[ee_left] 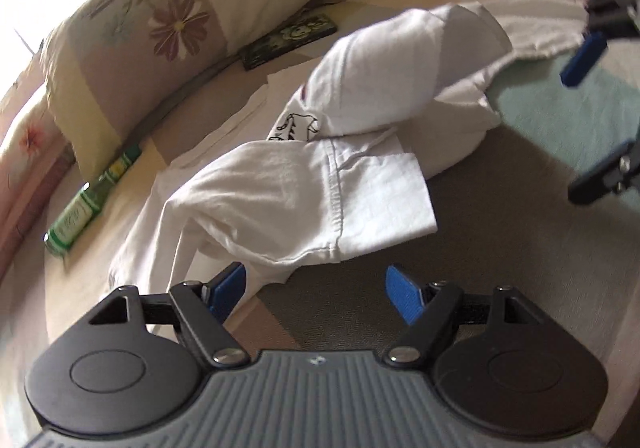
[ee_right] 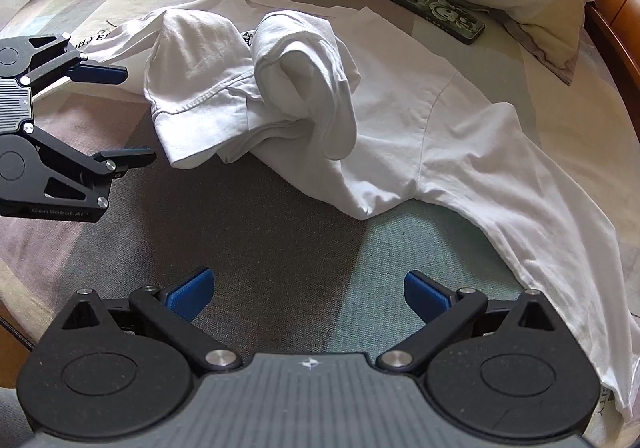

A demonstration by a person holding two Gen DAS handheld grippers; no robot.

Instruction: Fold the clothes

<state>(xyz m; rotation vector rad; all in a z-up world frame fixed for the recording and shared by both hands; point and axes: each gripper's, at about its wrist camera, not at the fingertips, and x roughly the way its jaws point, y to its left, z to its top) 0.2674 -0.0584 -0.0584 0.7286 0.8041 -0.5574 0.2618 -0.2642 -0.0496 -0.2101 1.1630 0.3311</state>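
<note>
Lying crumpled on the bed (ee_right: 280,215), the white shirt (ee_right: 304,87) sits just past the left tool (ee_left: 316,288) and right tool (ee_right: 308,296), both wide open and holding nothing.

Black gripper (ee_right: 308,294) linkages, blue pads (ee_right: 190,298), silver screws, ribbed grey housing

A white T-shirt (ee_right: 460,135) is spread unfolded on the patterned bedspread, crumpled rather than flat. Its middle is bunched up into two raised, rolled humps side by side, with a hemmed edge (ee_left: 338,203) turned over toward the front. A small black line print (ee_left: 294,127) is partly seen beneath the bunched cloth. One side is stretched out long and flat toward the bed's edge, lightly wrinkled.
</note>
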